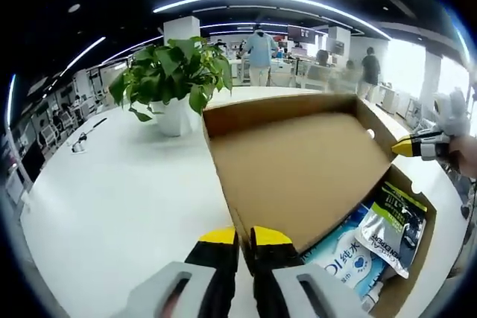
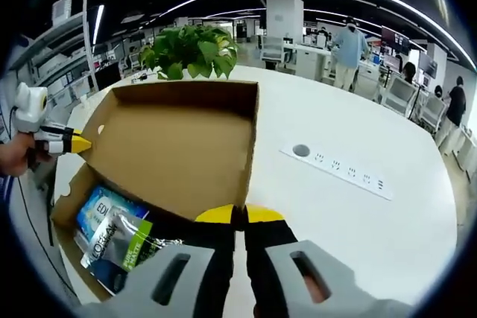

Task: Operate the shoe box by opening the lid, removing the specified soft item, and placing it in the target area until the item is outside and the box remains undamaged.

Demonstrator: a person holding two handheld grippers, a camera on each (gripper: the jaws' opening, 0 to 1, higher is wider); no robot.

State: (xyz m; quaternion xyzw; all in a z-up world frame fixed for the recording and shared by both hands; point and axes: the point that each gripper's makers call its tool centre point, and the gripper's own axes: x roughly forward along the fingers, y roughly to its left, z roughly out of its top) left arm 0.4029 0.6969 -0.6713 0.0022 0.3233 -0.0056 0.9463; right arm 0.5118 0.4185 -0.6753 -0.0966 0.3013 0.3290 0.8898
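Brown cardboard lid (image 1: 298, 176) is standing open while I am pinching its corners with my closed left gripper (image 1: 246, 237) and right gripper (image 2: 240, 215), so next I am reaching for a soft packet (image 1: 393, 227) inside the box (image 2: 71, 223).

Grey moulded bodies on left gripper (image 1: 245, 237) and right gripper (image 2: 240, 215), black jaws with yellow tips, oval slots in the grey shells.
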